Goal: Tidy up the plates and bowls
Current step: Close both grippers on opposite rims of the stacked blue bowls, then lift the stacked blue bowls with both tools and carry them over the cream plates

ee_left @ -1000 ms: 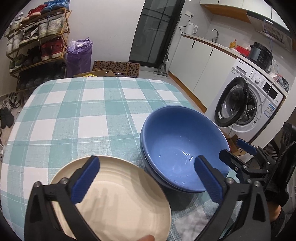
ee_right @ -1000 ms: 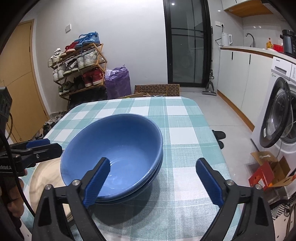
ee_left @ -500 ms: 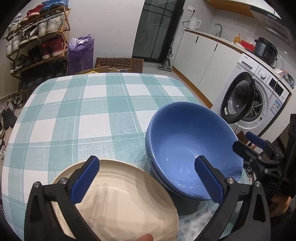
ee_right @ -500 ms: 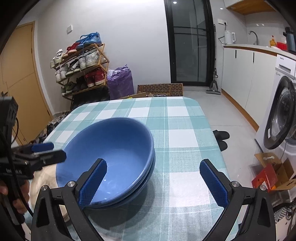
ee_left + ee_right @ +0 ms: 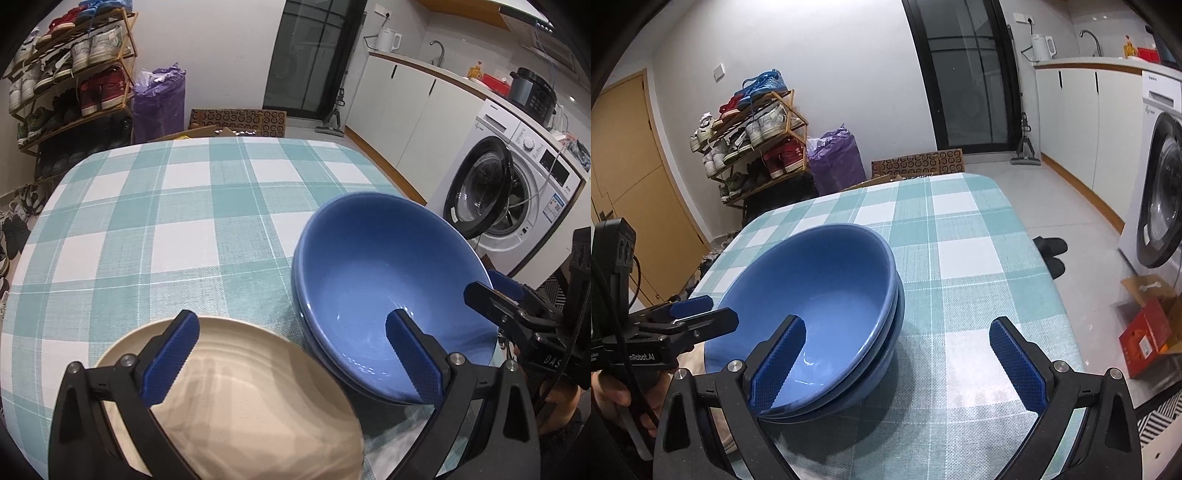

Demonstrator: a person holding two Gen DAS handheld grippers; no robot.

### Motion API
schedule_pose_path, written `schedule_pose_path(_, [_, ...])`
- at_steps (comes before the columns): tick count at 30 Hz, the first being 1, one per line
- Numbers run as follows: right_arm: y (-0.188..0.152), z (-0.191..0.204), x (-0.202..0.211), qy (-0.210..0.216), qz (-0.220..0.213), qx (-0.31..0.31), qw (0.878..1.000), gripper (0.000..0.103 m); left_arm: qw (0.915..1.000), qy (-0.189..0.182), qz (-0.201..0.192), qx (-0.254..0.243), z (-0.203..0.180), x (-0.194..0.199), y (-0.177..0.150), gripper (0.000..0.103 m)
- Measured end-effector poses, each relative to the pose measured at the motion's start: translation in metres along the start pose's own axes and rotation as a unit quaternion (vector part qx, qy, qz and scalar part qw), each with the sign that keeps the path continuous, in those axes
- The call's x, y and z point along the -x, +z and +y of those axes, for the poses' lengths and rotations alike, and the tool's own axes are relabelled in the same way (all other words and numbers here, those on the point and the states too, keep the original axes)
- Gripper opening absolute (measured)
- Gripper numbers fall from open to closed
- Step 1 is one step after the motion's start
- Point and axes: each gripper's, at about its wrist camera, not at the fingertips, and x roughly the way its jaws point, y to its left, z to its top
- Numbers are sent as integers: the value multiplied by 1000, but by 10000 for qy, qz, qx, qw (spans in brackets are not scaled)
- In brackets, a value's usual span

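Checked tablecloth (image 5: pixel 177 229) bare beyond stacked blue bowls (image 5: pixel 388 280), cream plate (image 5: pixel 240 398) at near edge, both jaws released.

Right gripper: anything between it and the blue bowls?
Nothing visible. The right gripper is open right at the near rim of the stacked blue bowls, its left finger over the rim. The cream plate sits off to the left.

Two blue bowls (image 5: pixel 388 280) are nested one inside the other and stand upright on the near right part of the checked cloth. A cream plate (image 5: pixel 258 406) with faint rings is laid flat just beside them, on their left.
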Motion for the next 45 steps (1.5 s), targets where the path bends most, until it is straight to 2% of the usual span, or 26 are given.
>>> schedule_pose_path(2, [-1, -3, -2, 79, 34, -78, 9999, 99, 10000, -80, 48, -6, 0, -2, 0, 88])
schedule_pose_path(3, [-1, -4, -3, 107, 46, -111, 9999, 93, 9999, -107, 78, -1, -1, -3, 0, 82])
schedule_pose_path(4, [-2, -5, -4, 150, 75, -157, 9997, 86, 9999, -141, 96, 16, -1, -4, 0, 80])
schedule_pose_path(7, [-3, -5, -7, 230, 133, -182, 9995, 80, 9997, -203, 144, 36, -2, -6, -1, 71])
schedule_pose_path(9, [-3, -3, -8, 289, 156, -165, 9993, 75, 9995, -247, 193, 66, -3, -8, -2, 61])
schedule_pose_path(12, [-4, -1, -9, 385, 168, -175, 9990, 71, 9990, -363, 233, 105, -5, -9, -2, 54])
schedule_pose_path(18, [-4, 5, -8, 551, 155, -69, 9983, 56, 9988, -430, 222, 56, -10, -7, -2, 40])
schedule_pose_path(23, [-5, 11, -4, 492, 100, 47, 9987, 48, 9990, -387, 227, -11, -13, -3, 0, 38])
schedule_pose_path(28, [-6, 11, -4, 427, 66, 65, 9990, 45, 9993, -275, 236, -33, -16, -4, 0, 36])
schedule_pose_path(45, [-6, 10, 4, 412, 15, 92, 9991, 44, 9996, -154, 240, -36, -19, -3, -1, 36])
